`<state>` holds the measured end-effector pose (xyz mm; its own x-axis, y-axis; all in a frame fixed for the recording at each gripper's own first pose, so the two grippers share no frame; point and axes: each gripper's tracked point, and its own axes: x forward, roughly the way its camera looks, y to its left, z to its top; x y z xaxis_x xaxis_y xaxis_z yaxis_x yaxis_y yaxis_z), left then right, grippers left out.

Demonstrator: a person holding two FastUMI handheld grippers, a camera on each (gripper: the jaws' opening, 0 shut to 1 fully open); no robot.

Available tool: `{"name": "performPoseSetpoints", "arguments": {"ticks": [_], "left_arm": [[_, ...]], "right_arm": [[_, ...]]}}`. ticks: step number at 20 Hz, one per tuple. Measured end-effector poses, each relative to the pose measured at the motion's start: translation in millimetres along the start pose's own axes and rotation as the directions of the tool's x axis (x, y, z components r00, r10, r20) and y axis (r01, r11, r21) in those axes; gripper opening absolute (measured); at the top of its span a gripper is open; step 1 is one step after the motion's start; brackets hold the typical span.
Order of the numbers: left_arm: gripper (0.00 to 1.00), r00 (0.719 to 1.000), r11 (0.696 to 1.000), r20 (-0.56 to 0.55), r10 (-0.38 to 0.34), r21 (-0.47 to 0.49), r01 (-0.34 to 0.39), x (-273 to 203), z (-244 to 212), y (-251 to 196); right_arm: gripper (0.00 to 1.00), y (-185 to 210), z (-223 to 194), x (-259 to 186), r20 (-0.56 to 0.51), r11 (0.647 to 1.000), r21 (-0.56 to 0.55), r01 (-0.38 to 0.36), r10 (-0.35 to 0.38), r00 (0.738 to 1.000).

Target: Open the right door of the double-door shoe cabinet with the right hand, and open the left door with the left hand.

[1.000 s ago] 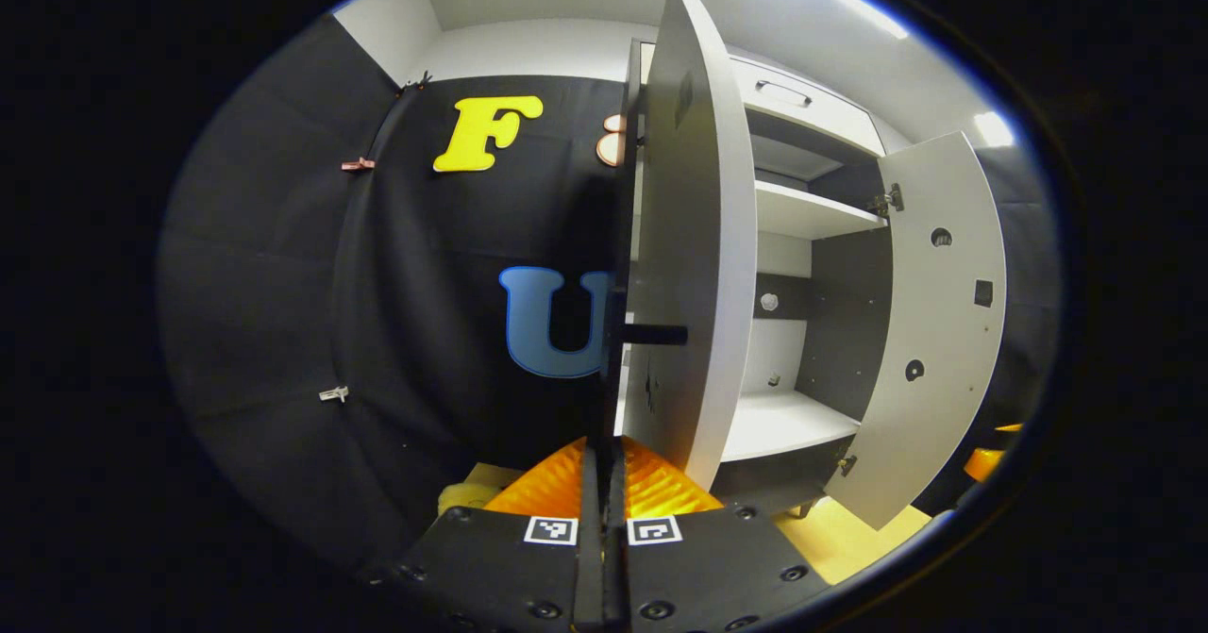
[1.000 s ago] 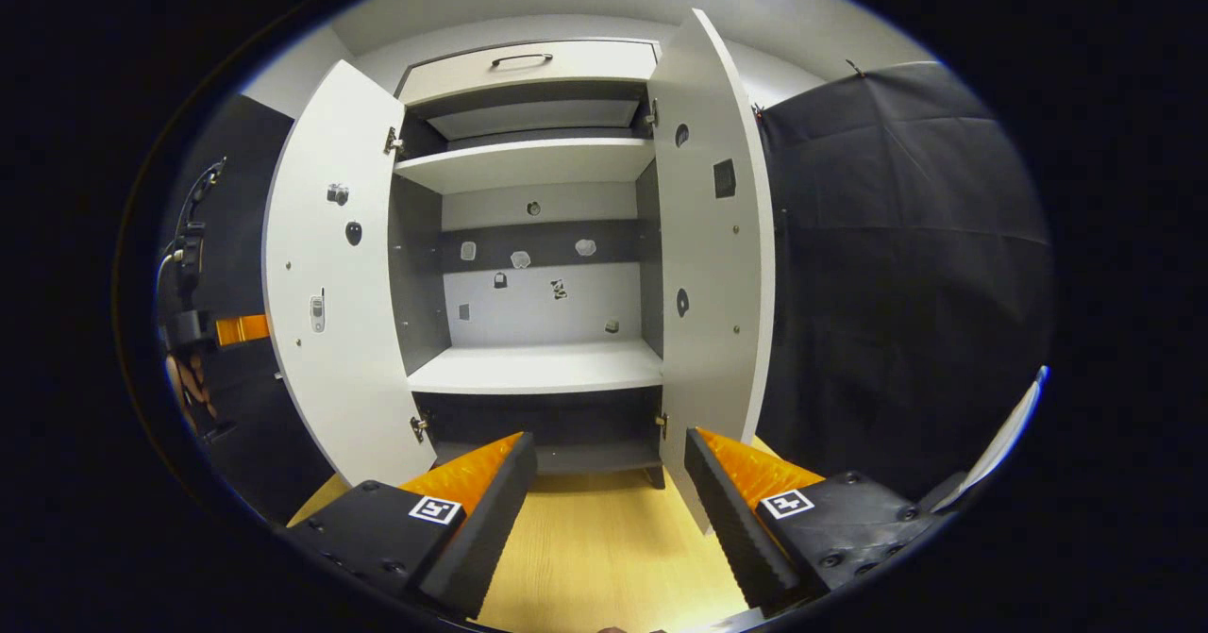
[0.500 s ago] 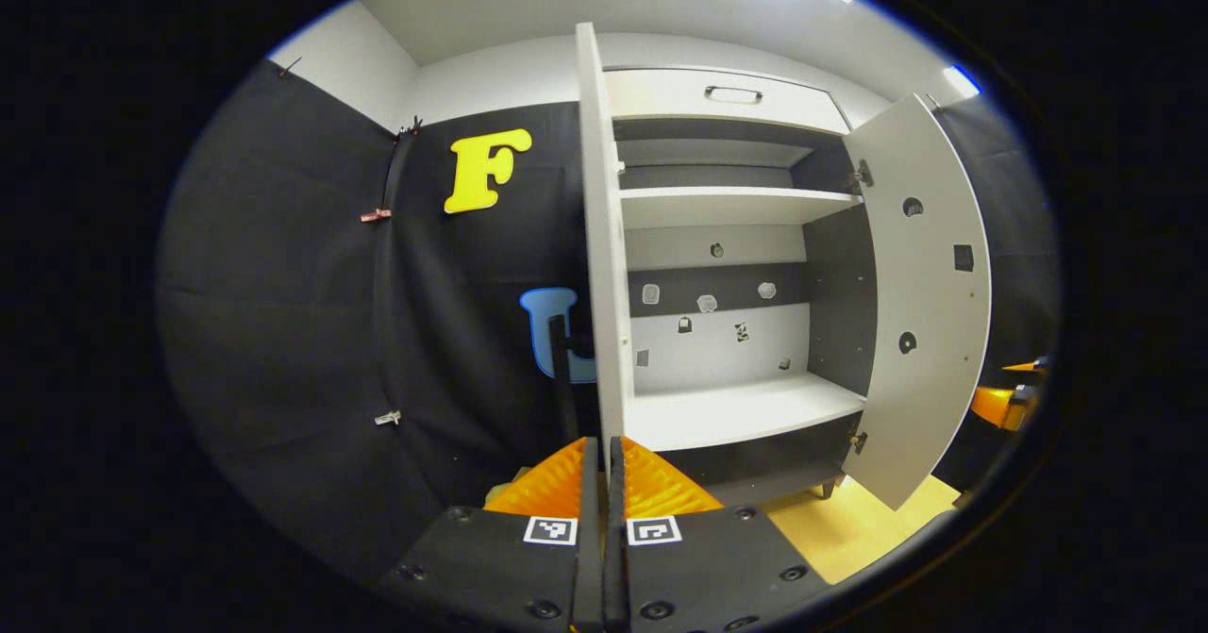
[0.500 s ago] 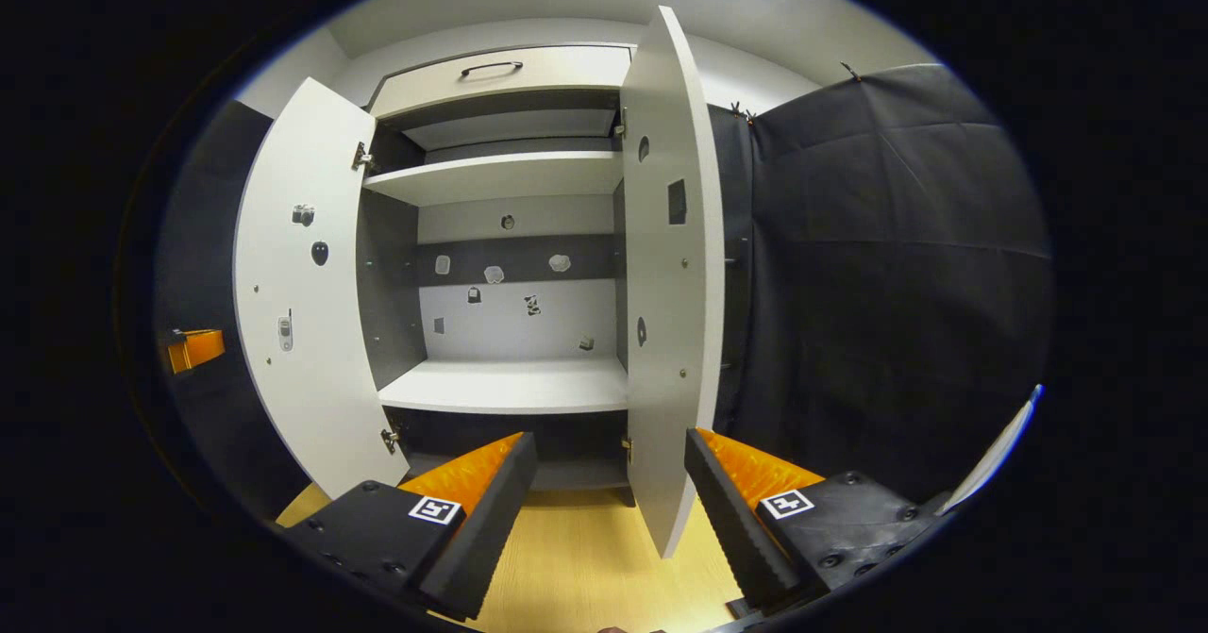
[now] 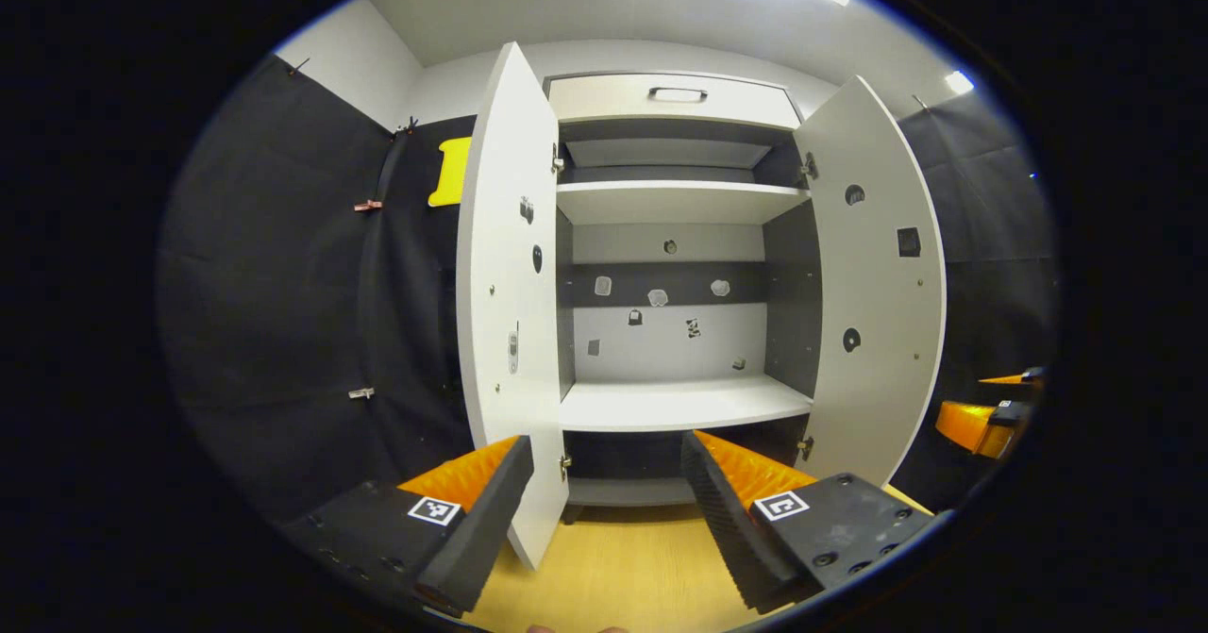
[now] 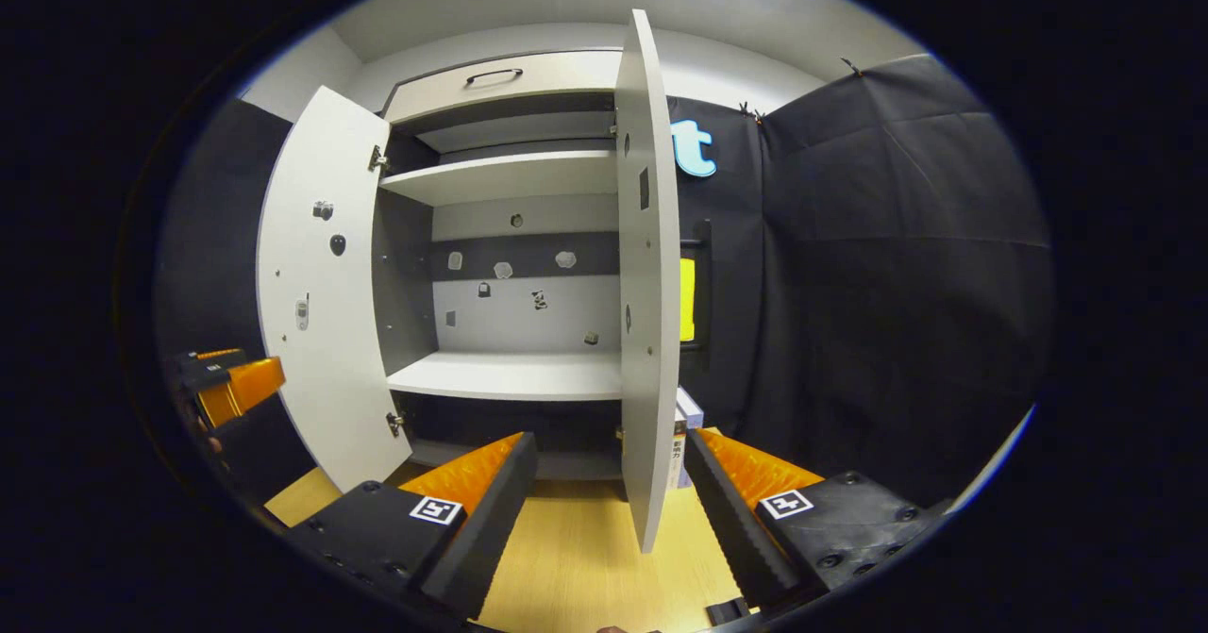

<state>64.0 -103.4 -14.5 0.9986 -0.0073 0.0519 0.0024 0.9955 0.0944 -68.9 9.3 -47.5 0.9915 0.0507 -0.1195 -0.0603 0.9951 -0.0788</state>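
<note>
Your left gripper, clenched a second ago, now gapes, apparently clear of the left door; your right gripper stays spread.

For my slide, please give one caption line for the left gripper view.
Open left gripper faces the shoe cabinet, left door and right door both open.

Ahead of the left tool the cabinet's doors were white inside, dotted with small dark marks. Its shelves were white, its side walls dark grey, and its back pale with one dark grey band across it. The floor under the tool was light yellow wood grain. The tool body carried black-and-white square markers. Beside the right tool, a white box bore dark print.
</note>
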Motion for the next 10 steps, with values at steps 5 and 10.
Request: {"name": "performPoseSetpoints", "arguments": {"ticks": [5, 10], "left_arm": [[0.97, 1.0, 1.0, -0.006, -0.009, 0.008, 0.009, -15.2, -13.9, -15.9], [0.97, 1.0, 0.999, 0.017, -0.015, -0.029, 0.015, -23.5, -9.8, -23.0]], "right_arm": [[0.98, -1.2, -5.9, -2.5, 0.022, 0.999, -0.03, -0.026, 0.027, 0.999], [0.98, -1.9, -17.2, -8.6, 0.004, 0.999, -0.029, -0.04, 0.04, 0.999]]}}
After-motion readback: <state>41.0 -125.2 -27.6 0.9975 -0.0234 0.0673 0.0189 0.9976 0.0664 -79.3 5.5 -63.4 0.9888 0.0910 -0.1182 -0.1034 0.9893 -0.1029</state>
